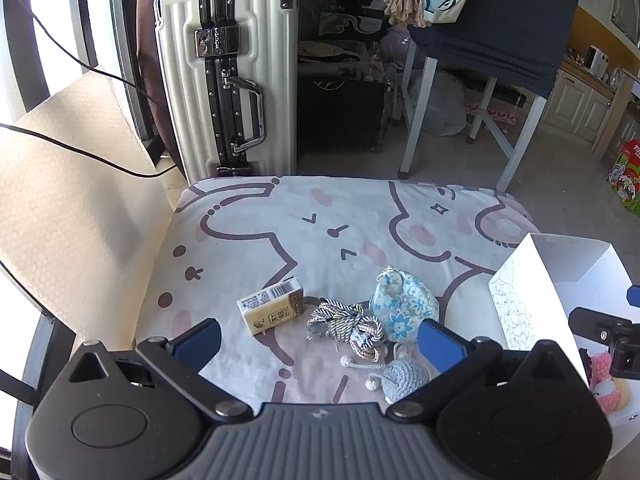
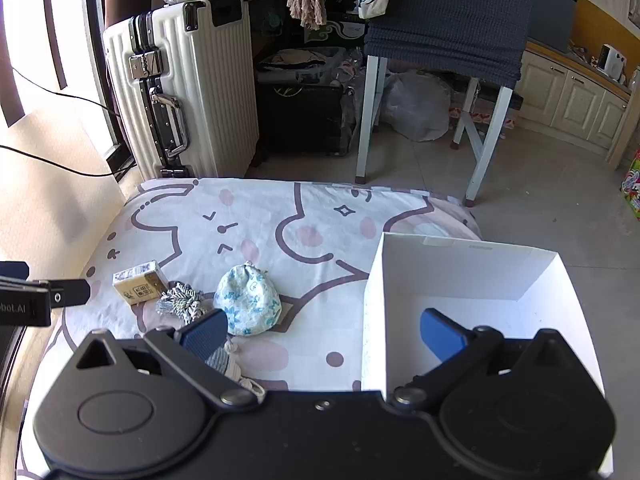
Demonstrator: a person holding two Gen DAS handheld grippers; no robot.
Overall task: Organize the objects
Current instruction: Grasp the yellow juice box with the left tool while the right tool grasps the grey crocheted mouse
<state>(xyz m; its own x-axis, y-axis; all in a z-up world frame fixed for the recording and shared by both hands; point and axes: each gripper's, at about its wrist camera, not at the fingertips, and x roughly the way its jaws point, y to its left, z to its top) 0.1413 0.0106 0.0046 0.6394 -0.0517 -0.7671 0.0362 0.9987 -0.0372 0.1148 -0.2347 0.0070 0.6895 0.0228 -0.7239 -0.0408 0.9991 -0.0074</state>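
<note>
On the cartoon-print cushion (image 1: 280, 240) lie a yellow carton (image 1: 272, 310), a striped cord bundle (image 1: 346, 326), a blue floral pouch (image 1: 402, 306) and a grey crocheted toy (image 1: 402, 376). My left gripper (image 1: 320, 344) is open and empty, just above and before these things. A white open box (image 2: 472, 280) stands at the cushion's right. My right gripper (image 2: 324, 334) is open and empty, its right finger over the box, its left finger near the pouch (image 2: 248, 300). The carton (image 2: 140, 282) and cord (image 2: 182, 302) also show in the right wrist view. A pink crocheted toy (image 1: 606, 378) lies in the box.
A white suitcase (image 1: 228, 80) stands behind the cushion. A chair with a navy cover (image 1: 492, 24) stands at the back right on the tiled floor. A beige padded surface (image 1: 68, 200) with black cables lies to the left. A colourful package (image 1: 626, 176) sits at far right.
</note>
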